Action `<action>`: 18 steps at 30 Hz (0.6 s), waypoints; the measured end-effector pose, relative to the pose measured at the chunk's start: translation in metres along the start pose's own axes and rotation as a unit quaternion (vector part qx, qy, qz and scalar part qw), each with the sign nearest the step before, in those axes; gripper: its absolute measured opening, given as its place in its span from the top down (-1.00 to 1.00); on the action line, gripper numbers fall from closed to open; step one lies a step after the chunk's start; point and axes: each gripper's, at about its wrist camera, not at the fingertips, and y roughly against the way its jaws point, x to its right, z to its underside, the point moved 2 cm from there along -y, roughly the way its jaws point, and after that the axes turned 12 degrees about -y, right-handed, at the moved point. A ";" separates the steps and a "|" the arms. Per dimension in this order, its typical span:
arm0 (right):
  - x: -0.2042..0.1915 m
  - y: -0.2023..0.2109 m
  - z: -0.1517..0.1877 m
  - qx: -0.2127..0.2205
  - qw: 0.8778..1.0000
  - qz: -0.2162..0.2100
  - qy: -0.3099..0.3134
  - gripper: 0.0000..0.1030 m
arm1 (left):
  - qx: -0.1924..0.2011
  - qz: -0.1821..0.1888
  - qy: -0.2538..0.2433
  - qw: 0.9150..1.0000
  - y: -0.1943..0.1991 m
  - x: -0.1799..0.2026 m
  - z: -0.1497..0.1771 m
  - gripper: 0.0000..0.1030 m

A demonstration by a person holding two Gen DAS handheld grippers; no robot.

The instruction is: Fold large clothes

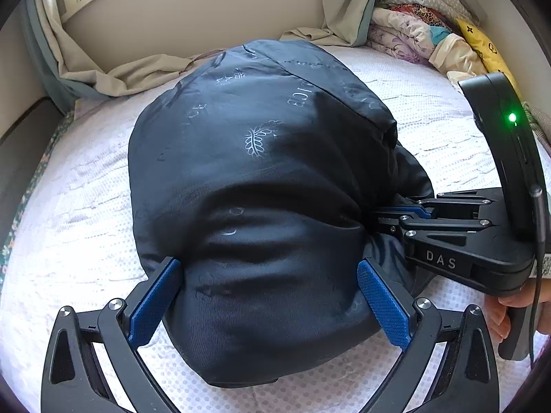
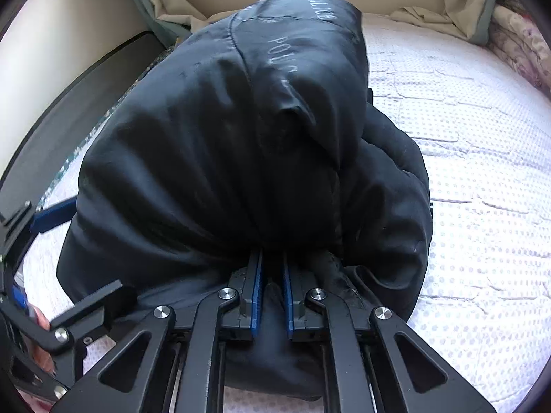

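Observation:
A dark navy padded jacket (image 1: 255,186) with pale printed emblems lies bundled on the white bed; it also fills the right wrist view (image 2: 241,158). My left gripper (image 1: 268,296) is open, its blue pads (image 1: 155,304) wide apart on either side of the jacket's near fold. My right gripper (image 2: 273,275) is shut on a fold of the jacket's edge, fabric pinched between its blue pads (image 2: 256,296). In the left wrist view the right gripper (image 1: 392,218) reaches in from the right, its tips buried in the jacket's side.
The bed has a white dotted cover (image 2: 475,158). A crumpled beige sheet (image 1: 113,69) lies along the far wall. A pile of folded patterned bedding (image 1: 420,31) sits at the far right corner. A dark bed frame edge (image 2: 79,93) runs along the left.

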 end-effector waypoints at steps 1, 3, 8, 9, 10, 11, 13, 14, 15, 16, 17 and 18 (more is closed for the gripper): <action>0.000 0.001 -0.001 -0.002 1.000 -0.001 -0.005 0.93 | 0.000 0.000 0.002 1.000 0.001 0.000 0.000 -0.98; 0.002 0.005 -0.003 -0.012 1.000 -0.011 -0.018 0.90 | 0.002 0.003 0.011 1.000 0.004 -0.004 -0.001 -0.98; 0.003 0.045 -0.015 -0.018 0.998 -0.054 -0.033 0.19 | 0.020 0.003 0.043 0.999 0.033 -0.017 0.002 -0.98; -0.001 0.059 -0.015 -0.008 0.997 -0.066 -0.028 -0.32 | 0.025 -0.007 0.042 0.999 0.039 -0.018 0.003 -0.98; -0.005 0.071 -0.013 0.005 0.997 -0.067 -0.022 -0.65 | 0.031 -0.020 0.041 0.998 0.047 -0.018 0.006 -0.98; -0.011 0.087 -0.011 0.025 0.998 -0.055 -0.009 -0.70 | 0.038 -0.033 0.038 0.998 0.056 -0.019 0.009 -0.98; -0.022 0.109 -0.003 0.041 0.998 -0.047 0.016 -0.73 | 0.048 -0.052 0.035 0.997 0.070 -0.018 0.015 -0.98; -0.025 0.116 0.001 0.044 0.998 -0.046 0.022 -0.76 | 0.051 -0.063 0.034 0.996 0.078 -0.018 0.019 -0.98; -0.027 0.125 0.007 0.051 0.998 -0.041 0.025 -0.83 | 0.053 -0.070 0.033 0.996 0.083 -0.018 0.022 -0.98; -0.029 0.131 0.014 0.058 0.997 -0.034 0.025 -0.88 | 0.055 -0.076 0.033 0.995 0.088 -0.016 0.027 -0.98; -0.030 0.137 0.025 0.065 0.997 -0.023 0.023 -0.89 | 0.056 -0.082 0.034 0.994 0.094 -0.015 0.032 -0.98; -0.029 0.138 0.033 0.067 0.997 -0.013 0.022 -0.89 | 0.057 -0.085 0.034 0.994 0.098 -0.013 0.038 -0.98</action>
